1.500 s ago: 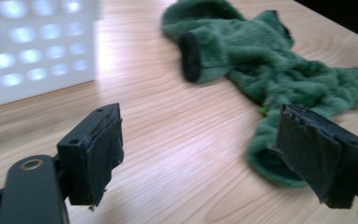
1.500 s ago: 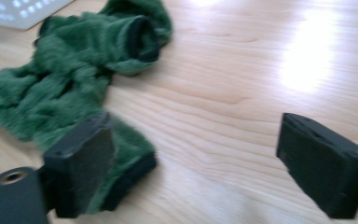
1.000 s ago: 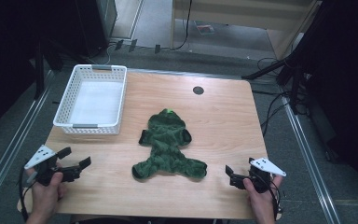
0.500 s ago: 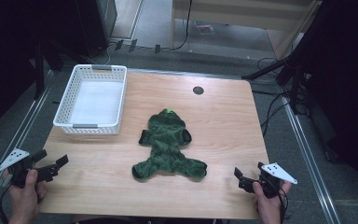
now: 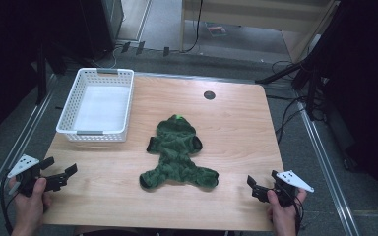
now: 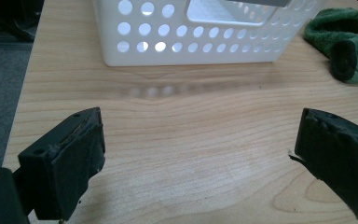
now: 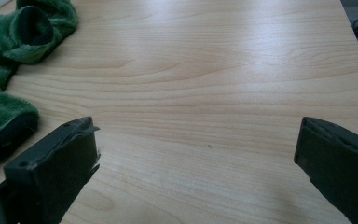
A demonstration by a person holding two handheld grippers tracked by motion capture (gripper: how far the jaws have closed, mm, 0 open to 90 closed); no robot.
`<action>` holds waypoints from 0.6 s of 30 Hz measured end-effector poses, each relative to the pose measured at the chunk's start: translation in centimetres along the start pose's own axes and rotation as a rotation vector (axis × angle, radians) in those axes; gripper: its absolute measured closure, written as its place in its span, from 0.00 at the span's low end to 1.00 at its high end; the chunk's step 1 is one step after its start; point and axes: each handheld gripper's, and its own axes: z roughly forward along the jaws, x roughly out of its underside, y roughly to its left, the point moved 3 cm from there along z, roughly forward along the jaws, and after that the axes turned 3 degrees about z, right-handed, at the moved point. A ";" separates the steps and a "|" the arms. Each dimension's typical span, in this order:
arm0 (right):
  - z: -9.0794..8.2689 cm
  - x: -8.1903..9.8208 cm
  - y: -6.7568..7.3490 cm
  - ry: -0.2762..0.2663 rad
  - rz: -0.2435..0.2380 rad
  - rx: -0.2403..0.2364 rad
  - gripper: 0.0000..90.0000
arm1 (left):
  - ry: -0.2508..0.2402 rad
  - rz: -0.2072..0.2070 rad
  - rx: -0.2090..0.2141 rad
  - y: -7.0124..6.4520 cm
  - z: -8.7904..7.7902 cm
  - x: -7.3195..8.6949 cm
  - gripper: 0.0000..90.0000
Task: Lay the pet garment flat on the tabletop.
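Observation:
A green fleece hooded suit [image 5: 177,152] lies flat in the middle of the wooden table [image 5: 236,132], hood toward the far side. My left gripper [image 5: 60,167] hovers open over the table's front left corner, well left of the suit. In the left gripper view its jaws [image 6: 196,126] stand wide apart over bare wood, with a sleeve of the suit [image 6: 349,42] at the top right. My right gripper [image 5: 262,178] is open near the front right edge, just right of the suit's legs. Its own view [image 7: 198,126] has the suit [image 7: 18,37] at the left.
An empty white perforated basket [image 5: 97,103] stands at the table's back left, straight ahead of the left gripper [image 6: 191,32]. A dark cable hole [image 5: 209,95] sits near the far edge. Cables and stands crowd the floor to the right.
My left gripper swung out past the table's left edge, then came back over the front left corner. The right gripper shifted slightly near the front edge. The suit has not moved.

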 end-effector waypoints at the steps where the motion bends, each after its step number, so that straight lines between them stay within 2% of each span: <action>1: 0.0 0.0 0.0 0.001 0.001 0.000 0.00 | 0.000 -0.001 0.001 0.0 0.0 0.0 0.02; 18: 0.1 0.0 0.0 0.008 0.006 -0.004 0.00 | 0.018 0.014 -0.008 -0.1 0.2 0.0 0.02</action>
